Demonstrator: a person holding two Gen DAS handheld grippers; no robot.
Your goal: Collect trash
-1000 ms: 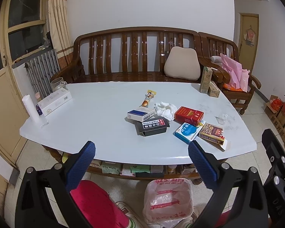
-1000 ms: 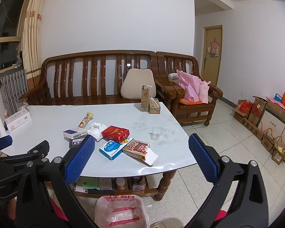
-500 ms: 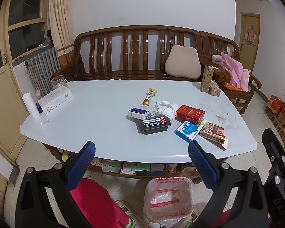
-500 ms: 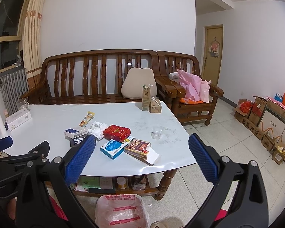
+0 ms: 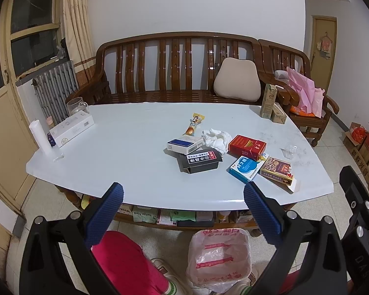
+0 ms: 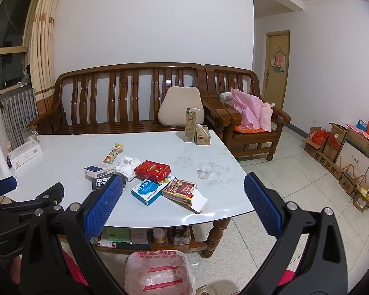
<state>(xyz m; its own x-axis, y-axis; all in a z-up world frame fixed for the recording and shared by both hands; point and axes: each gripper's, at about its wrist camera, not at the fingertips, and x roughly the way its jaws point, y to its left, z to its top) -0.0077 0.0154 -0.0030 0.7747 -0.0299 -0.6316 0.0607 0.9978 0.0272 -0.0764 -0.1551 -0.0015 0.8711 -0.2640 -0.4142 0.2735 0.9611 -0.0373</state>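
Observation:
Trash lies on the white table (image 5: 125,152): a black box (image 5: 200,162), a blue-and-white box (image 5: 184,145), crumpled tissue (image 5: 216,139), a red box (image 5: 247,146), a blue box (image 5: 246,168), a brown patterned box (image 5: 278,170), a snack wrapper (image 5: 194,124). A bin lined with a plastic bag (image 5: 220,260) stands on the floor below the table's near edge. My left gripper (image 5: 183,211) is open and empty, short of the table. My right gripper (image 6: 183,209) is open and empty, above the near edge by the blue box (image 6: 148,190).
Two cartons (image 5: 270,105) stand at the far right of the table, a white box (image 5: 71,127) and a roll (image 5: 40,139) at the left. A wooden bench (image 5: 174,73) is behind. Cardboard boxes (image 6: 346,157) line the right wall. A pink-clad leg (image 5: 125,263) is below.
Both grippers have drifted slightly forward toward the table. Both stay open and empty.

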